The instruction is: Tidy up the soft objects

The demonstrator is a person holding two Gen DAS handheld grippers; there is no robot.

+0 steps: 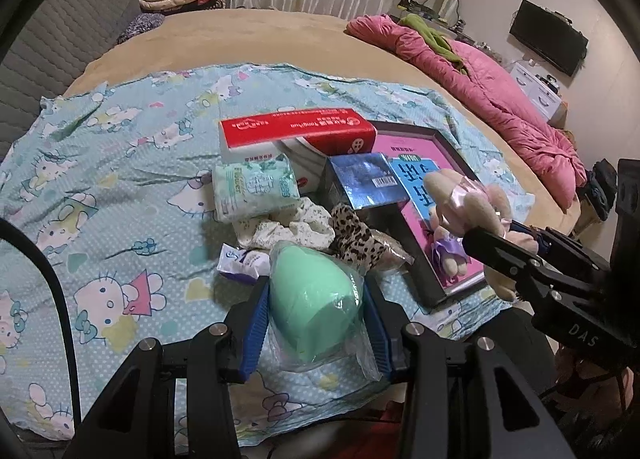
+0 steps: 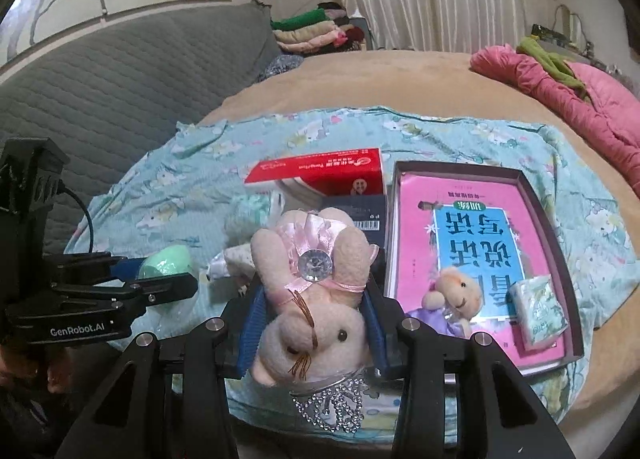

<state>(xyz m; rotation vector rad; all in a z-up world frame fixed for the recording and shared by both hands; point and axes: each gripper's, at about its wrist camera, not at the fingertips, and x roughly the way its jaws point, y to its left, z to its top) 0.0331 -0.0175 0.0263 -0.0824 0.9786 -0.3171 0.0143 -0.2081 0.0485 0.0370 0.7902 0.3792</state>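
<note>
1. Far left of the pile, a green-and-white tissue pack (image 1: 256, 189) is lying on the cartoon-cat sheet (image 1: 100, 179) spread over the bed, just in front of the red and white box (image 1: 298, 131).
2. Just right of that, the left gripper (image 1: 316, 323) is pinching a mint green sponge egg in a clear bag (image 1: 316, 299) between its blue pads, holding it above the sheet's near edge. So the jaws aren't spread, they're squeezing the thing.
3. Behind it, a floral scrunchie (image 1: 280, 229), a leopard-print scrunchie (image 1: 356, 237) and a small white-purple packet (image 1: 244, 261) are sitting on the sheet, not yet picked.
4. Middle: a dark blue box (image 1: 370, 179) is leaning between the red box and the tray.
5. The right gripper (image 2: 316, 319) is clamping a pink plush bunny (image 2: 312, 299) around its middle, head toward the camera, rhinestone charm (image 2: 332, 405) dangling below.
6. Right side: the dark shallow box tray (image 2: 560, 243) is holding a pink book (image 2: 416, 219), a small plush in a purple dress (image 2: 452, 299) and another tissue pack (image 2: 540, 309) near its front right corner.
7. My read: both hands are mid-carry, soft stuff going into the tray. Next move calls for swinging each item over the tray's rim and opening over a bare patch of the book, not on top of the little plush.
</note>
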